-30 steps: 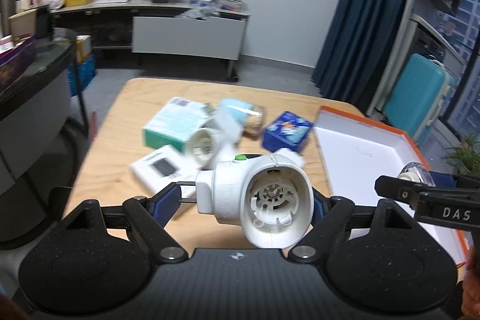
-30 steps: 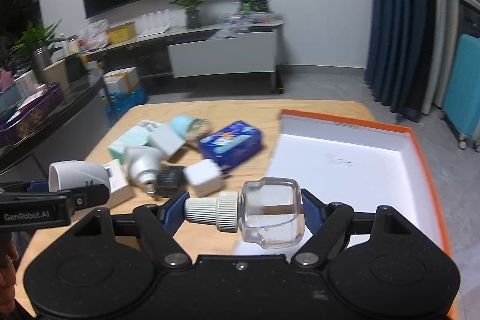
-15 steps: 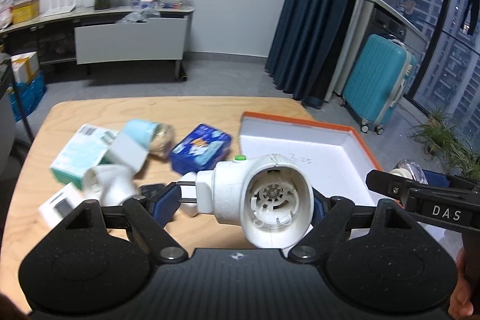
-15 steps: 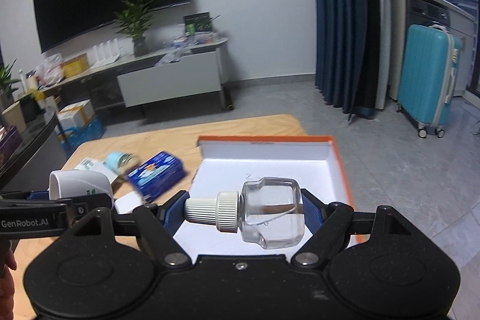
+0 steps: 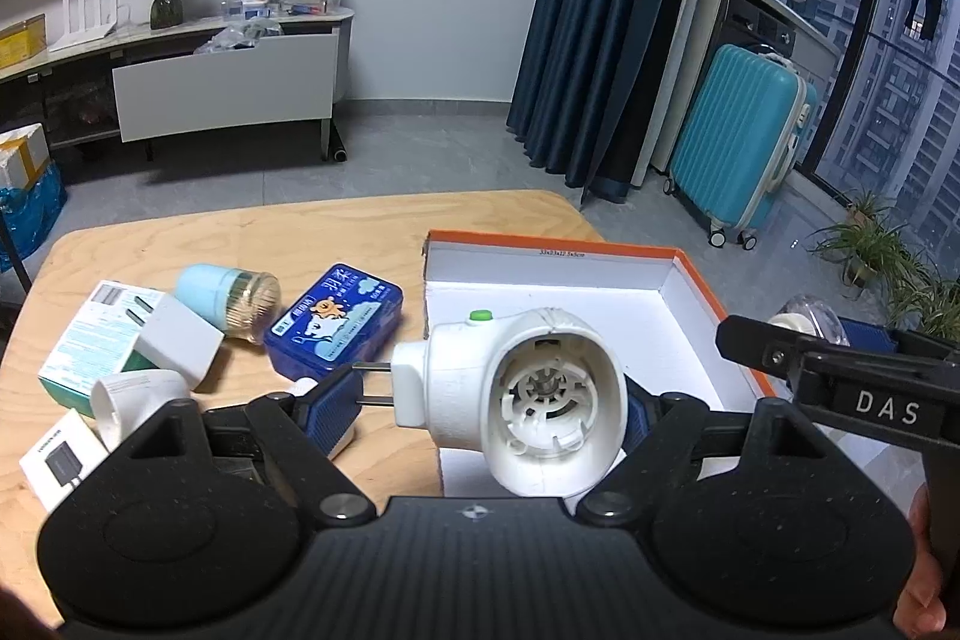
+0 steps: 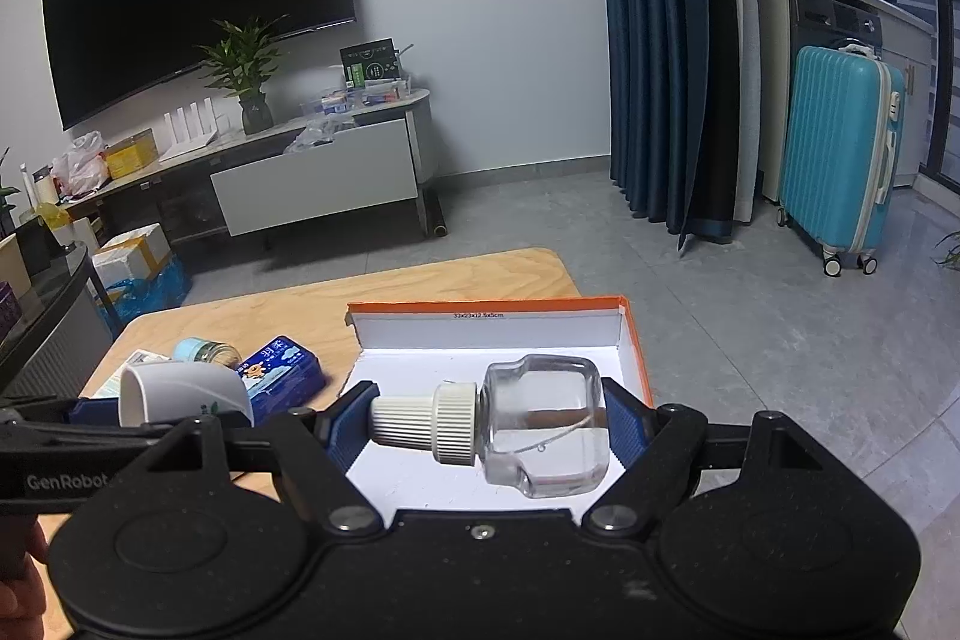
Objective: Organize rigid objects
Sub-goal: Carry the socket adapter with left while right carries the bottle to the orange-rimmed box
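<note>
Over the near left corner of the orange-rimmed white box [image 5: 690,274], the left tongs [image 5: 489,403] are clamped on a white plug-in device [image 5: 516,394]: the blue pads press one on its two metal prongs and one on the far side of its rounded body, the open round end faces the camera, and a small green button [image 5: 478,316] sits on top. Right tongs [image 6: 483,427] hold a clear glass bottle [image 6: 543,430] lying sideways, ribbed white cap [image 6: 432,421] toward the left pad, glass base against the right pad; it hangs above the white floor of the box [image 6: 630,340] (not touching it, as far as the right wrist view shows). Liquid level in the bottle cannot be read. On the wooden tabletop [image 5: 270,232], left of the box: a blue tin [image 5: 336,322] with a cartoon print, just beside the box wall; a jar with a pale blue lid [image 5: 231,295] on its side, touching or nearly touching the tin; a white cube adapter [image 5: 180,343] resting on a green-and-white carton [image 5: 90,340]; a white cylindrical piece [image 5: 135,394] nearer the camera; a flat white carton [image 5: 57,460] at the near left edge. Both tongs sit side by side, each visible at the edge of the other's view.
</note>
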Demonstrator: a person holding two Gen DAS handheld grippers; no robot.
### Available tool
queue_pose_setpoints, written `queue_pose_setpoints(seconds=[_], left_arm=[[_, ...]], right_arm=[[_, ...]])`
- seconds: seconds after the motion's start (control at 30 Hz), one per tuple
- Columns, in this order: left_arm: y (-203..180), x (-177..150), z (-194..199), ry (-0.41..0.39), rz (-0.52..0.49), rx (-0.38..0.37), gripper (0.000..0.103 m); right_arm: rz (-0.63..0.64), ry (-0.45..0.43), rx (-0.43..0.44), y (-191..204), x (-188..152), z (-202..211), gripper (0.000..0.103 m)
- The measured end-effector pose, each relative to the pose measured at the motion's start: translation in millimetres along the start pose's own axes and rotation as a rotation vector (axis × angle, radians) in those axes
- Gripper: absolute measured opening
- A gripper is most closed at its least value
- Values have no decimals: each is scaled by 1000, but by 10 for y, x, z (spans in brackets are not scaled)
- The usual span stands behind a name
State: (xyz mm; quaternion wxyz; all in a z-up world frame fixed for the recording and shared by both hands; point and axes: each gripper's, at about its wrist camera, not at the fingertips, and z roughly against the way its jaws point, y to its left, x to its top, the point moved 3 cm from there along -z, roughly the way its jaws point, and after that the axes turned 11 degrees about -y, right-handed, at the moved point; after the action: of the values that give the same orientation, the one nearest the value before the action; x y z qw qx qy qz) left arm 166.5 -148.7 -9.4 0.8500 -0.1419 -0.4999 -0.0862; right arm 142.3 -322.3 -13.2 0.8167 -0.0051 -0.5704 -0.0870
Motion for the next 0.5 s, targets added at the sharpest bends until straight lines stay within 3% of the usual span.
queue_pose_setpoints(seconds=[0.5], left_arm=[[-49, -22, -261, 39, 1, -7, 85]], right_arm=[[25, 35, 5, -3, 26, -384, 92]])
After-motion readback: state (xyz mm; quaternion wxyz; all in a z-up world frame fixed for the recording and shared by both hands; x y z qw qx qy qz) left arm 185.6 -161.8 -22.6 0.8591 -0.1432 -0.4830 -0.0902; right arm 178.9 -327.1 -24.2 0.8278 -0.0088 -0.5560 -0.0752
